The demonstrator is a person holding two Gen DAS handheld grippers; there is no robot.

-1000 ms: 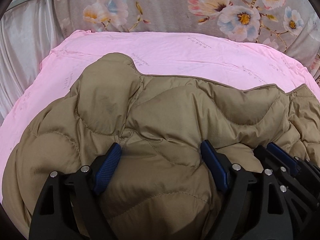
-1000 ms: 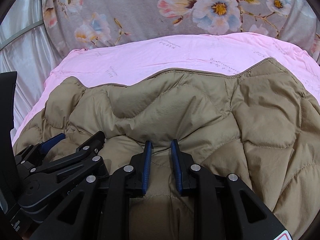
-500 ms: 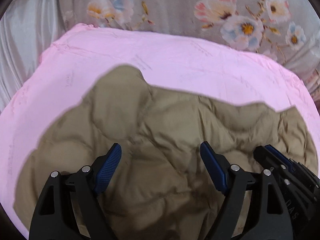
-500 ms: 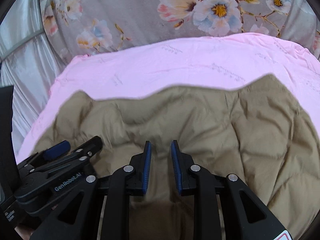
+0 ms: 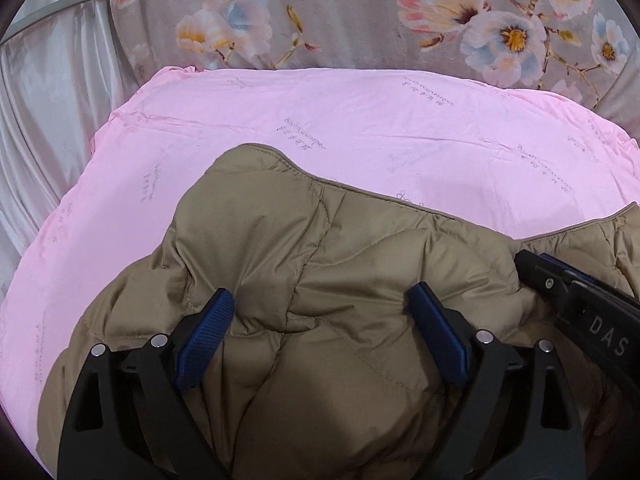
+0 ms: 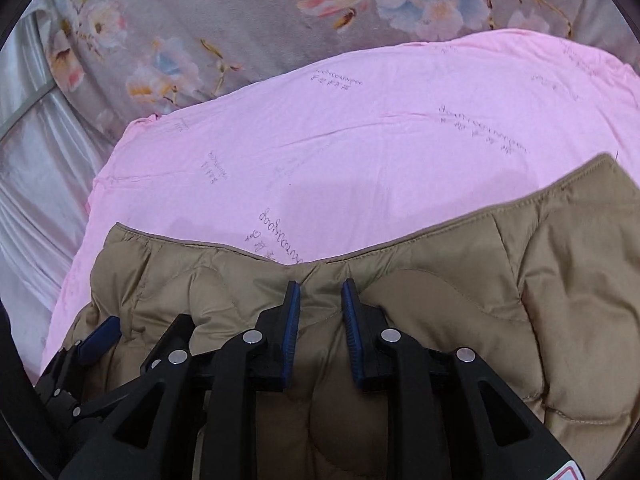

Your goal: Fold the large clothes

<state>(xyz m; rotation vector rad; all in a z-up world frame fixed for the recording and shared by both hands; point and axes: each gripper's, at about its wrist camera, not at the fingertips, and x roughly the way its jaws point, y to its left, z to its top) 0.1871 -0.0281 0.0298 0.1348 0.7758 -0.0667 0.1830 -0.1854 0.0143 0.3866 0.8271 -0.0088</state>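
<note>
We work over a pink sheet that covers the bed, with a grey floral cover bunched past its far edge and pale satin cloth beyond its left side. On the near half of that sheet lies the task's thing, a tan quilted puffer jacket, its bound hem running across the sheet and leaving the far half bare.

We judge the jacket light, soft and springy: the padded cells will puff back after a fold, and the smooth shell looks slippery, so a shallow pinch may slide off. The bound hem is the firmest place to hold, since the stitched edge gives the pads something to bite.

Our right gripper has its jaws narrow, pinching a gathered tuck of the jacket right at that hem, above the near part of the sheet. Our left gripper stands wide and its jaws have just been opening; a fat bulge of padding sits between its blue pads. They seem to rest against it, not squeeze it, though the bulge hides the contact.
</note>
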